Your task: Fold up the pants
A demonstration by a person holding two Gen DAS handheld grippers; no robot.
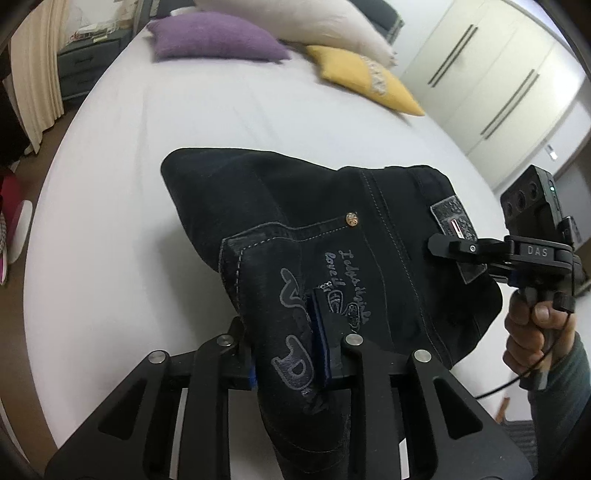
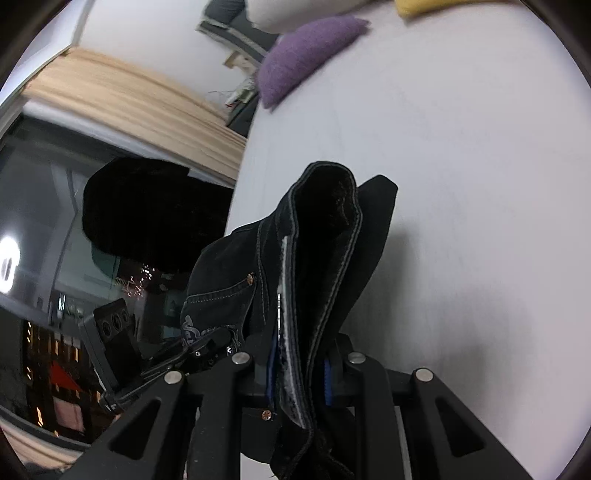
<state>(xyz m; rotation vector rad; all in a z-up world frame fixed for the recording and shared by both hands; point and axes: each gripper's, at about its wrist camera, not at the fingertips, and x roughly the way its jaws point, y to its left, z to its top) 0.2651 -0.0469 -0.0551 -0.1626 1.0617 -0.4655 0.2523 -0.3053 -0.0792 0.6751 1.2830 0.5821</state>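
The pants (image 1: pixel 332 236) are black jeans with grey stitching, a brass rivet and printed lettering on a back pocket. They hang bunched over the white bed (image 1: pixel 147 147), held up by both grippers. My left gripper (image 1: pixel 291 354) is shut on the pocket area of the pants. My right gripper (image 1: pixel 454 251) comes in from the right and is shut on the waistband by the leather patch. In the right wrist view my right gripper (image 2: pixel 299 376) clamps the folded waistband of the pants (image 2: pixel 325 240), and the left gripper (image 2: pixel 207 350) shows at the lower left, gripping the fabric.
A purple cushion (image 1: pixel 218 37), a yellow cushion (image 1: pixel 365 77) and a large white pillow (image 1: pixel 314 18) lie at the head of the bed. A white wardrobe (image 1: pixel 498 74) stands at the right. A nightstand (image 1: pixel 88 62) and cream curtain (image 1: pixel 33 74) are at the left.
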